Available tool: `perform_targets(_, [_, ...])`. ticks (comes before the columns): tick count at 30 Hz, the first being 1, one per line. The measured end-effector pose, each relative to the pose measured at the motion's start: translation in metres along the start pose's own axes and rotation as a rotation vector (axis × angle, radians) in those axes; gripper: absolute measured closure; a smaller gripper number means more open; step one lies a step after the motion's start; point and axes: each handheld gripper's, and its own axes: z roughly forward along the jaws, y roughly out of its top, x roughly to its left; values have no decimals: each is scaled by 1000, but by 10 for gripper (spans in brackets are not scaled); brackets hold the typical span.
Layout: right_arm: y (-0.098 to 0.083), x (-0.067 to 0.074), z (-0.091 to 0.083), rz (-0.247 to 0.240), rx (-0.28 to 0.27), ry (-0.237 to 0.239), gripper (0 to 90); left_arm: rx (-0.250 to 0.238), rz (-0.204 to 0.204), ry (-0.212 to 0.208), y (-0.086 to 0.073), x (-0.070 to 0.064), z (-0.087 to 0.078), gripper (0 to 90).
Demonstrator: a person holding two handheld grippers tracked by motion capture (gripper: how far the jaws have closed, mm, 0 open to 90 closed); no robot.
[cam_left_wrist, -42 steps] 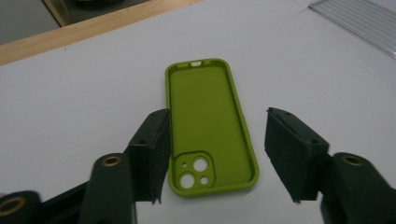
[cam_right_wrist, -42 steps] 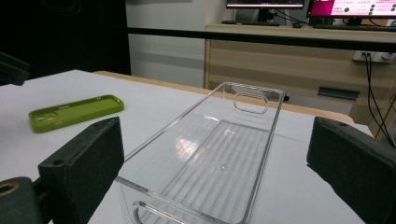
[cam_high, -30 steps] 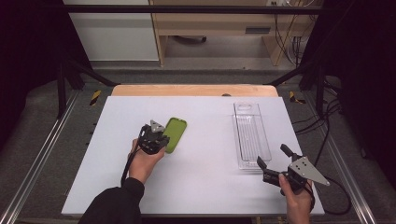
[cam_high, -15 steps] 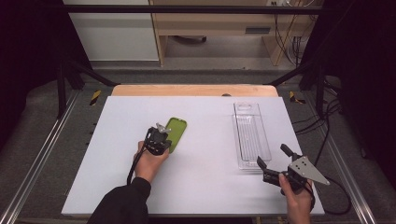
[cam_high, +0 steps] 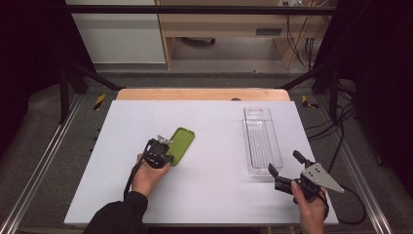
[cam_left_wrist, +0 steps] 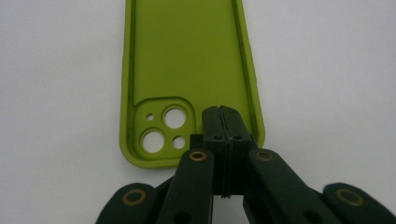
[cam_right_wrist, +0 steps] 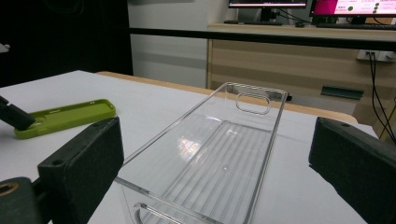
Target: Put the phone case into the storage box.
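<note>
A lime-green phone case (cam_high: 181, 144) lies inside-up on the white table, its camera cut-outs at the end nearest me (cam_left_wrist: 187, 60). My left gripper (cam_high: 167, 156) is shut, jaws pressed together with nothing visible between them, tips (cam_left_wrist: 222, 114) over the case's near end beside the cut-outs. A clear plastic tray (cam_high: 262, 141) lies lengthwise at the right. My right gripper (cam_high: 285, 163) stands open at the tray's near end, its two jaws (cam_right_wrist: 219, 154) spread wide either side of it without touching. In the right gripper view the case (cam_right_wrist: 65, 116) lies far left.
The white table (cam_high: 146, 117) has a wooden strip (cam_high: 202, 94) along its far edge. Metal rails (cam_high: 44, 165) run down both sides. Cables (cam_high: 341, 136) hang off the right side. A cabinet and desk stand beyond the table.
The left hand has shifted slightly at the near end of the green case. The right hand and the tray have stayed put.
</note>
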Motion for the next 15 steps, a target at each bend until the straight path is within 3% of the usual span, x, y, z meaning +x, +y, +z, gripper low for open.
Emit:
perform_targets(4, [0, 1, 1, -3, 5, 4, 35, -6, -3, -30, -14, 2, -9, 900])
perform_targets(15, [-1, 2, 0, -4, 9, 2, 35, 19, 37, -71, -50, 3, -36, 900])
